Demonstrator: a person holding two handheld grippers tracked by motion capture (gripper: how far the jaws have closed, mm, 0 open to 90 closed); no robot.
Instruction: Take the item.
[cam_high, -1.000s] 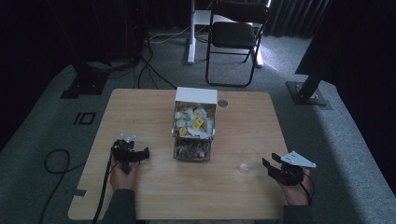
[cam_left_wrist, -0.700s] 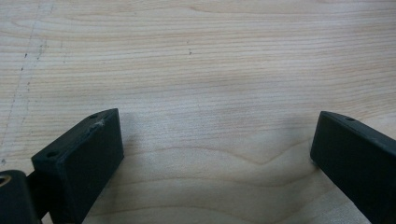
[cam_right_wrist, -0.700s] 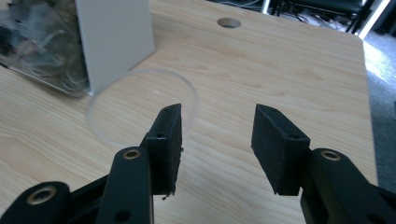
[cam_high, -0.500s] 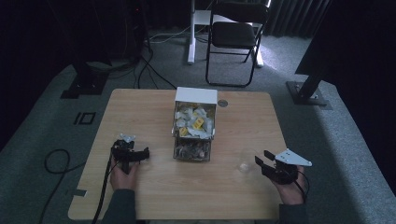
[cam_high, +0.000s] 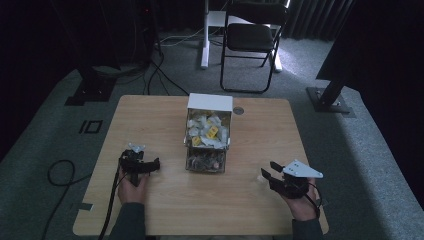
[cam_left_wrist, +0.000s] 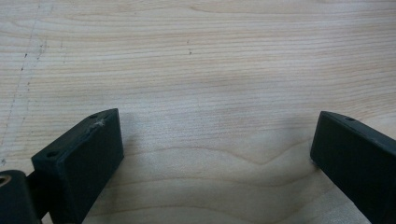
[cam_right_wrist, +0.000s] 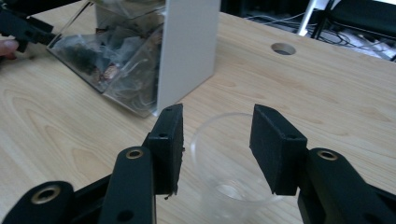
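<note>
High view: wooden table (cam_high: 150, 115); white-backed dispenser box (cam_high: 208, 132) of sachets at its middle; folding chair (cam_high: 251, 37) beyond
Left gripper (cam_high: 155, 165): held low over bare tabletop (cam_left_wrist: 210, 70) near the left edge; jaws spread wide, holding nothing
Right gripper (cam_right_wrist: 215, 140): jaws apart on either side of a clear plastic cup (cam_right_wrist: 229, 168); contact with its rim cannot be told
Cup: upright on the table, near the box's right side

A pale wooden surface (cam_high: 150, 120) carries a white-backed clear container (cam_high: 208, 134) of small packets at its middle. Beyond the container's far right corner is a round hole (cam_high: 238, 110). A clear plastic cup (cam_right_wrist: 229, 163) stands near the container's right side.
</note>
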